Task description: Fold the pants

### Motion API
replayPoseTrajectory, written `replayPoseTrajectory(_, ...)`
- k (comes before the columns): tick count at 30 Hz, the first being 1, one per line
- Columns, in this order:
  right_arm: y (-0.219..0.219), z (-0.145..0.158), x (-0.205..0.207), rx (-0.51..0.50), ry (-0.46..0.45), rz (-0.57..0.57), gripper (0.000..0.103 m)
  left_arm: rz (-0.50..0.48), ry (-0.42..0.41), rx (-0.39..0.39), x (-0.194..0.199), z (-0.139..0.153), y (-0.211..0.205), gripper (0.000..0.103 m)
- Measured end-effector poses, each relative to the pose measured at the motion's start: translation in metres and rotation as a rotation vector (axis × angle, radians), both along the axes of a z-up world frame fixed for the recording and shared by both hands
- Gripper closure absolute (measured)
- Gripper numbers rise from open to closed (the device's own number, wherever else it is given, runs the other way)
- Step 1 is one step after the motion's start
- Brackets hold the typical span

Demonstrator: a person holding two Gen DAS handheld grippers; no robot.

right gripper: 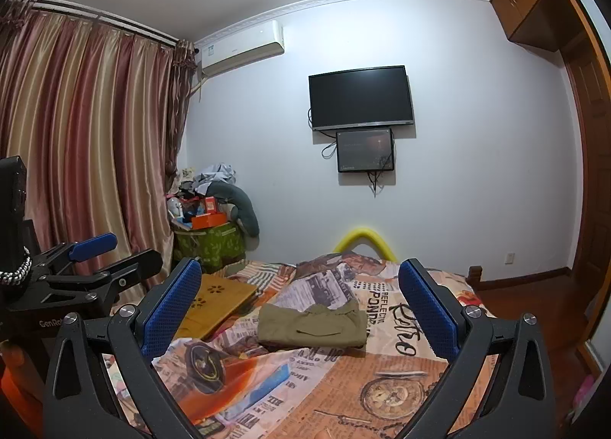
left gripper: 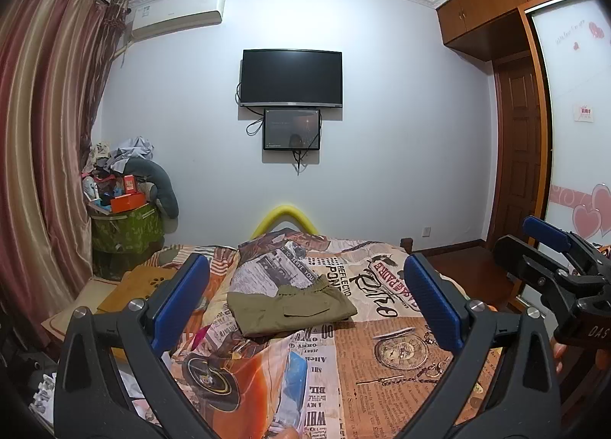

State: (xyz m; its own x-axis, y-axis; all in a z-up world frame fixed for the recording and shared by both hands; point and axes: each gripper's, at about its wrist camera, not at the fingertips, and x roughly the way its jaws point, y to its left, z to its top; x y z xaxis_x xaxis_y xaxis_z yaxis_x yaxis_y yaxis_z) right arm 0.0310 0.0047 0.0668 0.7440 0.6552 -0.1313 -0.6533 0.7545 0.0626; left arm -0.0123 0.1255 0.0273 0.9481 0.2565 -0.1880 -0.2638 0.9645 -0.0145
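The left gripper [left gripper: 307, 303] hangs above the bed with its blue pads spread wide and nothing between them. The right gripper [right gripper: 299, 311] is likewise wide and empty, raised off the bedspread [right gripper: 382, 374]. The olive pants [left gripper: 291, 305] lie folded into a compact rectangle at twelve o'clock from both grippers, apart from either; the waistband seems to face the far wall, though that is unclear.

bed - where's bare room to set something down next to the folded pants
Free: flat bedspread between the folded pants and both open grippers, around the pocket-watch print. Crowded: the wooden board lies left of the pants, and rumpled cover bunches behind them.
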Motion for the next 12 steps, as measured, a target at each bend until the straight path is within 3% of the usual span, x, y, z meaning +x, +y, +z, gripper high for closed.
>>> replayPoseTrajectory(12,-0.0002,-0.0017,0.0015,0.001,0.008,-0.005,0.000,-0.010,0.003,-0.008,0.0014,-0.0015,0.0024,0.000)
